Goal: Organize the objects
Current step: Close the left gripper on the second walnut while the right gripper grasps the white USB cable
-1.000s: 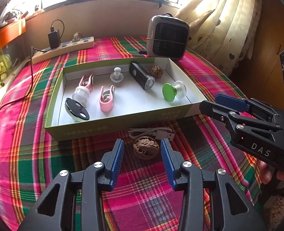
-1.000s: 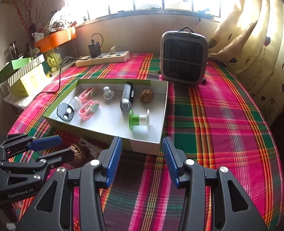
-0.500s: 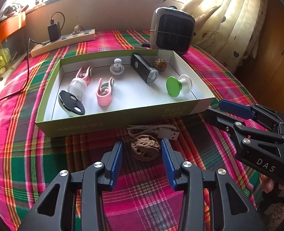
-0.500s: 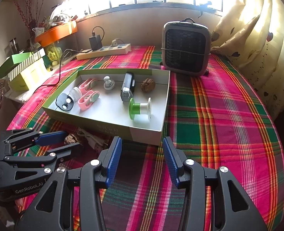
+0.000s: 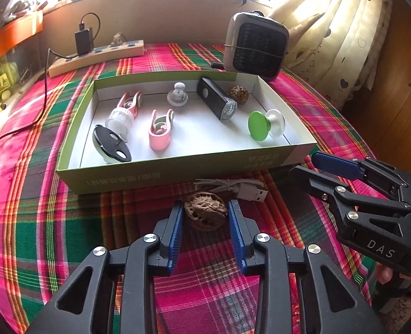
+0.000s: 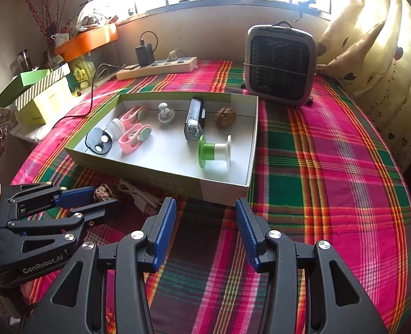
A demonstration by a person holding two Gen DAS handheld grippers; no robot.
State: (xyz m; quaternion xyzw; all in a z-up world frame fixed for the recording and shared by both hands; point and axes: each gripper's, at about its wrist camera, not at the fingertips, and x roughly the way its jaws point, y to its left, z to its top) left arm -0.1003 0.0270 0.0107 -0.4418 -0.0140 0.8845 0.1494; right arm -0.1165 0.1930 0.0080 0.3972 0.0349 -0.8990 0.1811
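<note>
Between the blue pads of the left gripper [image 5: 205, 211] lies the walnut [image 5: 205, 214]; its jaws have just been closing and now clamp it, ready for lifting into the box [image 5: 177, 167] ahead.

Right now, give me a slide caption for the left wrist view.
Left gripper closing around a walnut beside a USB cable, in front of the sorting box.

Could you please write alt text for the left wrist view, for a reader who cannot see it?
The left claw has just been closing, its blue pads flanking a walnut on a plaid tablecloth, beside a white USB cable. Behind lies a shallow green box of small items; the right claw hangs open at right.
</note>
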